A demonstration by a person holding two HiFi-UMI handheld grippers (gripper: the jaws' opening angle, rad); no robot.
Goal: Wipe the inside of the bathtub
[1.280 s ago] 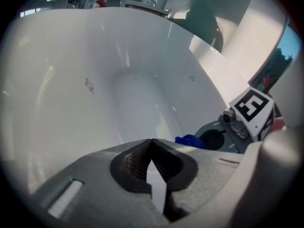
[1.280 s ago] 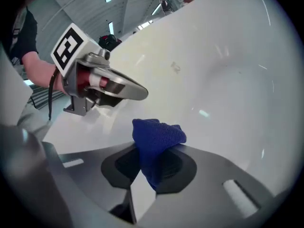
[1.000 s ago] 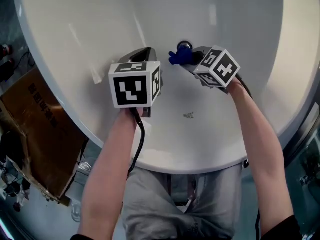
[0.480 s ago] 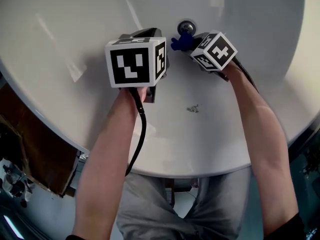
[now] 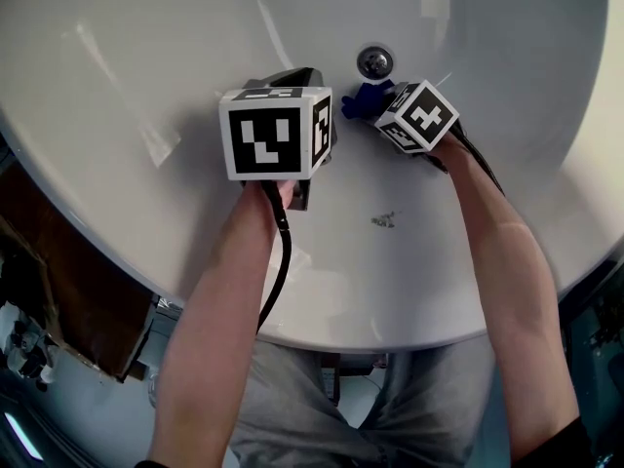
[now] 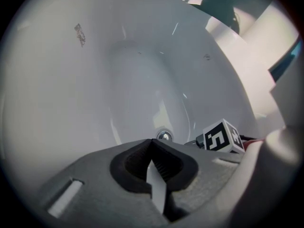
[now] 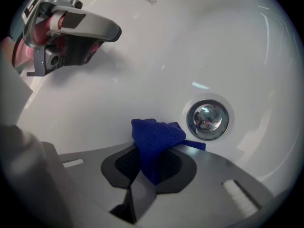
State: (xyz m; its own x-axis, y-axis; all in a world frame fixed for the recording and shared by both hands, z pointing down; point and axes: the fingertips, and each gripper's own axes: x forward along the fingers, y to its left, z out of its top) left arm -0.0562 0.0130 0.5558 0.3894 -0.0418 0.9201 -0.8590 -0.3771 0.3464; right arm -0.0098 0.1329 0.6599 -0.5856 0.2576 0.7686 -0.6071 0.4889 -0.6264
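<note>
Head view, steeply down into white bathtub (image 5: 146, 86): chrome drain (image 5: 374, 62) at 12 o'clock, near the top edge. Just under it, at its 6 o'clock, right gripper (image 5: 378, 100) pinching a bunched blue cloth (image 5: 365, 99), with the cloth down against the tub floor. Left gripper (image 5: 297, 78) at 11 o'clock, beside the right one, left marker cube (image 5: 273, 133) facing up, black cable (image 5: 280, 252) running along the forearm toward 6 o'clock. Small dark speck (image 5: 387, 220) on the tub floor near centre, between the two forearms. Brown board (image 5: 58, 291) outside the tub rim at 8 o'clock.

Right gripper view: jaws clamped on the cloth, folded wad standing up past the pads, one thin corner pointing toward 3 o'clock. Drain just beyond, at 2 o'clock of the cloth; touching or apart, not clear. Left gripper up at 10 o'clock.

Left gripper view: jaws pressed together, empty. Drain straight ahead at 12 o'clock of the jaw tips, right marker cube (image 6: 223, 136) at 3 o'clock, tub basin curving away toward 12 o'clock.
</note>
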